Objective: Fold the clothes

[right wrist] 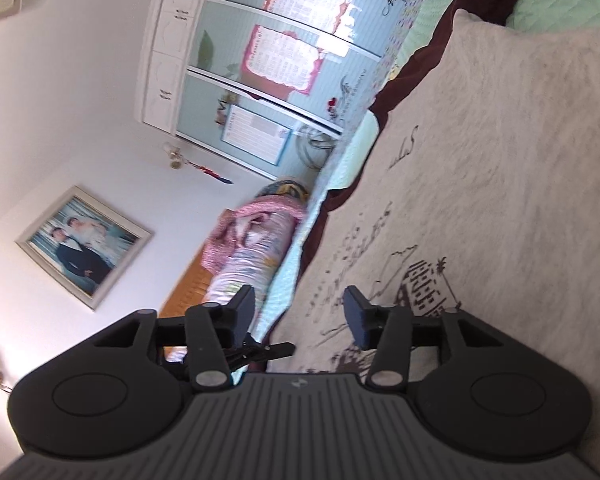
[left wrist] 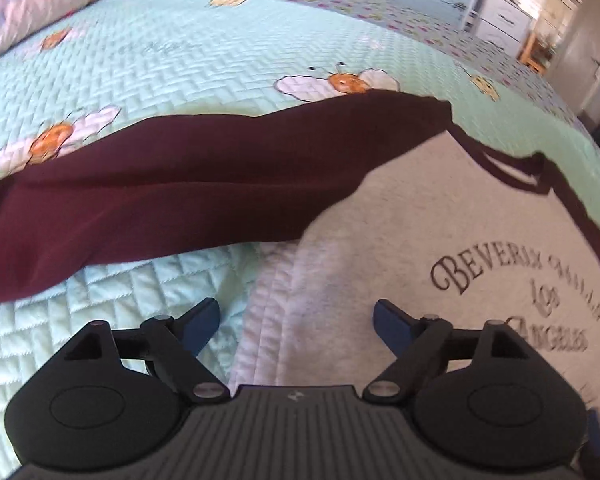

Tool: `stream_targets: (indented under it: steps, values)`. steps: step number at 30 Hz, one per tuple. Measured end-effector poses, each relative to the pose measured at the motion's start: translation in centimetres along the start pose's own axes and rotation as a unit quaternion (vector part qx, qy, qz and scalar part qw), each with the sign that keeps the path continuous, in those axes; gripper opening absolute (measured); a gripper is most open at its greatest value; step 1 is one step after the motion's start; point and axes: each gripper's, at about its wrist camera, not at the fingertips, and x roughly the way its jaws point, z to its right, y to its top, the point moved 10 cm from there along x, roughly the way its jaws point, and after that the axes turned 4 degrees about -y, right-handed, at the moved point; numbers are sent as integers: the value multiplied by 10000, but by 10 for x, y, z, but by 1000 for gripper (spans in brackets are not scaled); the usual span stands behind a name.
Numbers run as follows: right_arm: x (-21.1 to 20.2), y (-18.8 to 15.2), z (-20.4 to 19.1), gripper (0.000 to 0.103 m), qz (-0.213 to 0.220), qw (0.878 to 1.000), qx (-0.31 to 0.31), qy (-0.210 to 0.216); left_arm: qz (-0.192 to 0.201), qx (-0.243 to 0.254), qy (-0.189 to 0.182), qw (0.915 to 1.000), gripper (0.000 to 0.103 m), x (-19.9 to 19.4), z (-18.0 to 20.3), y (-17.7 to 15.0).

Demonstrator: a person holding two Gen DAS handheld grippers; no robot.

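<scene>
Both grippers, left gripper (left wrist: 296, 320) and right gripper (right wrist: 300, 316), hover spread and empty; ahead, the raglan sweatshirt (left wrist: 440, 216) lies flat, maroon sleeve (left wrist: 172, 176) outstretched; folding remains.

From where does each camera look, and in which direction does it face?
Left wrist: above the mint quilted bedspread, facing along the left gripper, jaws open, towards the maroon sleeve.
Right wrist: rolled sideways, right gripper open, facing a framed photo.
Shared: the grey printed sweatshirt.
</scene>
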Motion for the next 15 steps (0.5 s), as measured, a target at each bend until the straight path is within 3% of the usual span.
stream_targets:
  steps: [2,4,6,9,11,12,15]
  values:
    - [0,0,-5,67,-42,9999,-15,108,167,-23,-266,9995,80,-11,12,7]
    - [2,-1,-15,83,-192,9997,-143,108,333,-46,-531,9980,80,-22,23,13]
    - [8,-2,-27,92,-451,9986,-275,-31,393,-18,-1020,9940,81,-23,44,19]
    - [24,8,-47,92,-746,9969,-141,-227,179,-52,-1593,9871,81,0,63,26]
    - [36,30,-64,92,-577,9980,-235,-139,165,-110,-1534,9880,81,6,57,30]
    - [45,41,-70,92,-513,9977,-428,-141,159,-139,-1504,9884,77,8,54,33]
    - [77,64,-68,92,-636,9921,-1019,-352,138,-227,-1414,9896,36,17,45,40]
